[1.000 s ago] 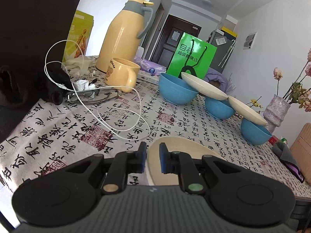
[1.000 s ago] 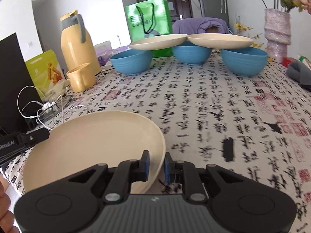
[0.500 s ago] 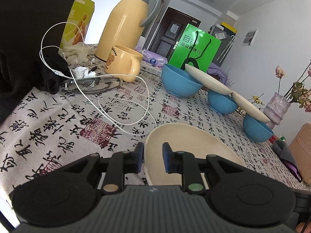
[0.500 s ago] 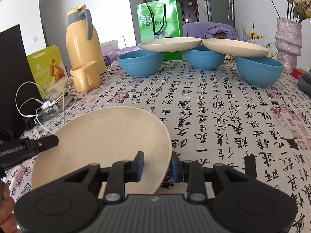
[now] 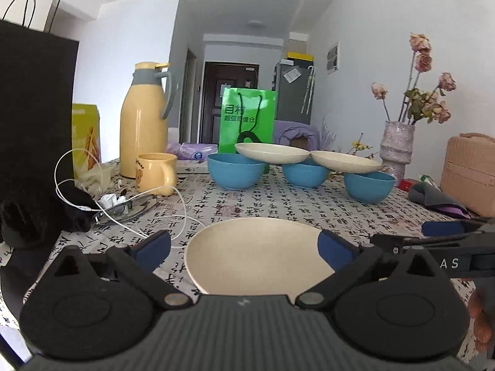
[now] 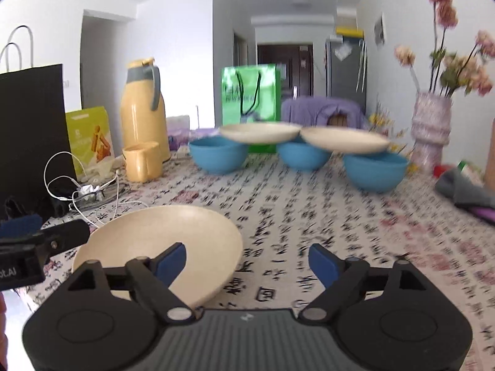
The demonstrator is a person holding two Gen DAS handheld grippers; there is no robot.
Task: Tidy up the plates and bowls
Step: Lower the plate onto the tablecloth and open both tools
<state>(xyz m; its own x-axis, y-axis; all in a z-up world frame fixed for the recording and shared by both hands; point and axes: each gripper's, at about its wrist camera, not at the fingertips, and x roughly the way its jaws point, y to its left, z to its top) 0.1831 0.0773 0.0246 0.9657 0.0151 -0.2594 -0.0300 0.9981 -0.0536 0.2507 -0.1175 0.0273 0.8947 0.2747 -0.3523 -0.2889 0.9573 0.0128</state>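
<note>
**Kid:** What are your two grippers doing?

**Me:** My left gripper (image 5: 244,245) has its jaws spread wide apart and holds nothing. My right gripper (image 6: 247,258) is the same, jaws wide and holding nothing.

**Kid:** Where is the plate?

**Me:** The cream plate (image 5: 260,255) lies flat on the table (image 5: 278,204), on the cloth with black writing. In the left view it sits between my left fingers (image 5: 153,249), just in front of them, and I cannot tell if they touch it. In the right view the plate (image 6: 161,247) is off to the left, and only my left-side pad overlaps its rim.

**Kid:** What else is past the plate?

**Me:** Farther back from the plate stand three blue bowls in a row: the left bowl (image 5: 236,170), the middle bowl (image 5: 304,174) and the right bowl (image 5: 369,187). Two more cream plates rest on their rims like bridges. One plate (image 5: 272,153) spans the left and middle bowls, and the other plate (image 5: 346,162) spans the middle and right bowls.

**Kid:** And to the left of the plate?

**Me:** A white cable (image 5: 123,213) curls there, close to the plate. Behind the cable is a yellow mug (image 5: 156,170), and behind the mug a tall yellow jug (image 5: 142,120). A green bag (image 5: 247,120) stands behind the bowls. A vase (image 5: 397,148) with flowers is far right of the plate.
</note>
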